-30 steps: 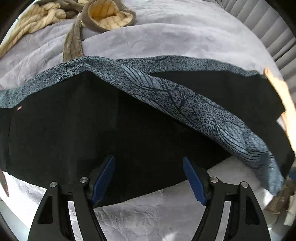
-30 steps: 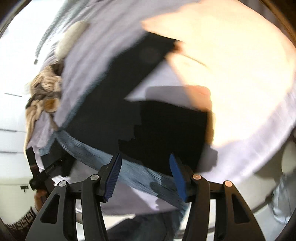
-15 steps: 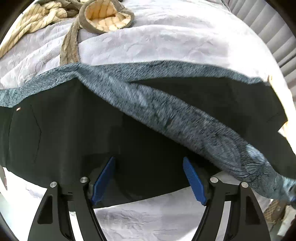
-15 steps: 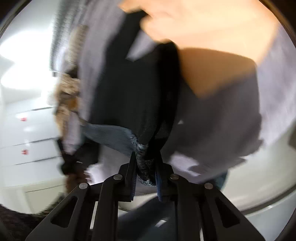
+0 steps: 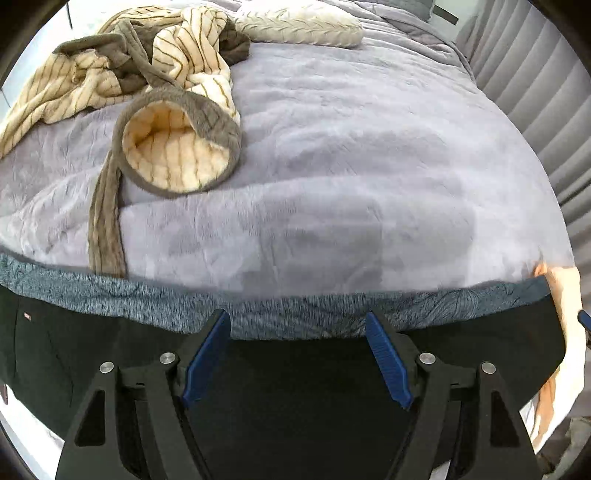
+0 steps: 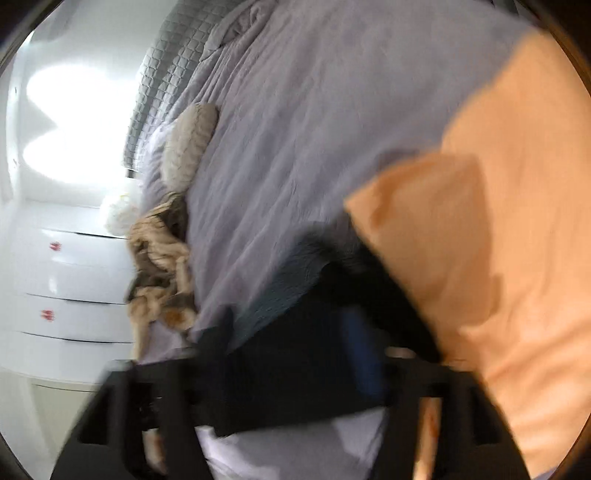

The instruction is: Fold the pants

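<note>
Covering nearly all of both views, the bed [image 5: 369,147] is spread with a pale lilac plush blanket, and it serves as the flat surface on which the folding is done. The pants [image 5: 295,424], black with a mottled blue-grey band [image 5: 110,299] along their far edge, are laid across the near edge of the bed, stretched wide from side to side, presumably so that a clean fold line can be made. A cream striped robe [image 5: 166,85] with brown trim is left bunched at the far left, well apart from the working area, and a pale pillow [image 5: 299,26] is seen beyond it. In the right wrist view a white chest of drawers [image 6: 70,280] is seen beside the bed, and a large orange-lit patch at the right is too blurred to be identified. The left claw [image 5: 295,358] is held wide above the black cloth, just short of the band, with nothing gripped; it is judged to be placed there to pin or take the fabric next. The right claw [image 6: 295,350] is badly smeared by motion; its jaws are opening, dark cloth is seen between them, and no pressing grip can be made out, which suggests a corner being let go.
</note>
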